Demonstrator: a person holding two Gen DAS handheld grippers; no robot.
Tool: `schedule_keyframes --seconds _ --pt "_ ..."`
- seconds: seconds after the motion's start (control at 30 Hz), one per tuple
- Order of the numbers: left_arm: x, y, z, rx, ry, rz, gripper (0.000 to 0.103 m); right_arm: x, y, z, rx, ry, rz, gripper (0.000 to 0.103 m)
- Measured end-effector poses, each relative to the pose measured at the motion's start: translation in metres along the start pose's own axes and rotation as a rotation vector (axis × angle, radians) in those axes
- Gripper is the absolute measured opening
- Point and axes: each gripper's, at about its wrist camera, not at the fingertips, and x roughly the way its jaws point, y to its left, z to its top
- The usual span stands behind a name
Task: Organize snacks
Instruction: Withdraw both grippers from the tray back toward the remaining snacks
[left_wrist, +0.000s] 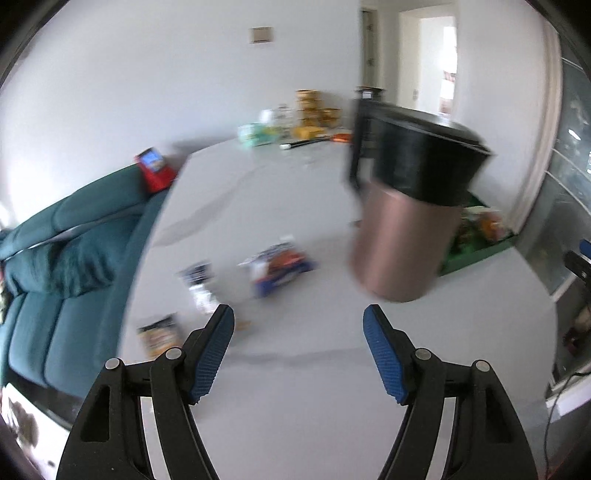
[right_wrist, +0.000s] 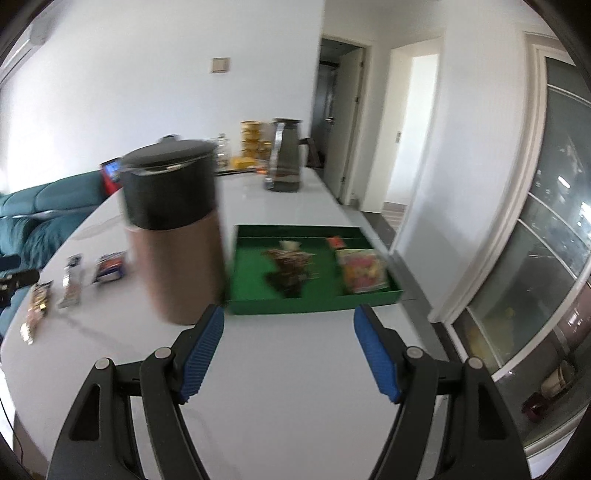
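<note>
Big white tabletop (right_wrist: 295, 206) fills most of both views, with a teal fabric sofa (left_wrist: 62, 258) running along its left edge. Everything's a bit smeared with motion blur, so small print on the packets is unreadable.

Next biggest thing is the tall copper-coloured canister with a black lid (right_wrist: 173, 229), standing upright on the table. In the right wrist view it sits just left of the flat green tray (right_wrist: 314, 304), close enough that I can't tell if they touch.

The tray holds a dark brown snack packet (right_wrist: 290, 267) in its left section, plus a pink and yellow snack bag (right_wrist: 364, 271) and a small red packet (right_wrist: 336, 242) in its right one.

Further back there's a dark grey jug with a metal handle (right_wrist: 286, 158), and behind that a stack of yellow tubs (right_wrist: 253, 140) at the far end.

Loose snacks still on the table, left of the canister: a blue and orange snack pack (left_wrist: 277, 267), a black and white wrapper (left_wrist: 199, 286), and a brown and gold packet (left_wrist: 159, 334) nearest the edge.

Left gripper (left_wrist: 298, 325): blue pads spread apart, nothing between them, over bare table. Right gripper (right_wrist: 289, 323): same deal, jaws wide, empty, pointing at the tray's near rim.
</note>
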Motion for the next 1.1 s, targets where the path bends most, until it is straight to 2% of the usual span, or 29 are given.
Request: schedule_keyframes --seconds 0.23,0.4,0.53,0.6,0.77,1.1 --pt "-0.013 0.084 -0.026 -0.039 0.012 0.079 0.067 -0.017 0.066 -0.006 -0.029 -0.008 0.06 0.077" --pt "-0.009 0.122 -0.048 -0.07 0.041 0.08 0.067 -0.02 0.105 -0.01 -0.044 0.0 0.087 0.077" --pt "0.0 0.133 -0.061 -0.059 0.068 0.053 0.069 -0.016 0.13 -0.015 -0.051 0.018 0.11 0.077" --pt "0.008 0.133 -0.069 -0.043 0.088 0.037 0.081 -0.012 0.14 -0.018 -0.057 0.033 0.12 0.078" --pt "0.02 0.132 -0.083 0.001 0.127 0.013 0.081 0.0 0.162 -0.028 -0.077 0.08 0.144 0.078" --pt "0.076 0.14 -0.103 -0.049 0.254 0.005 0.081 0.035 0.192 -0.041 -0.092 0.141 0.196 0.078"
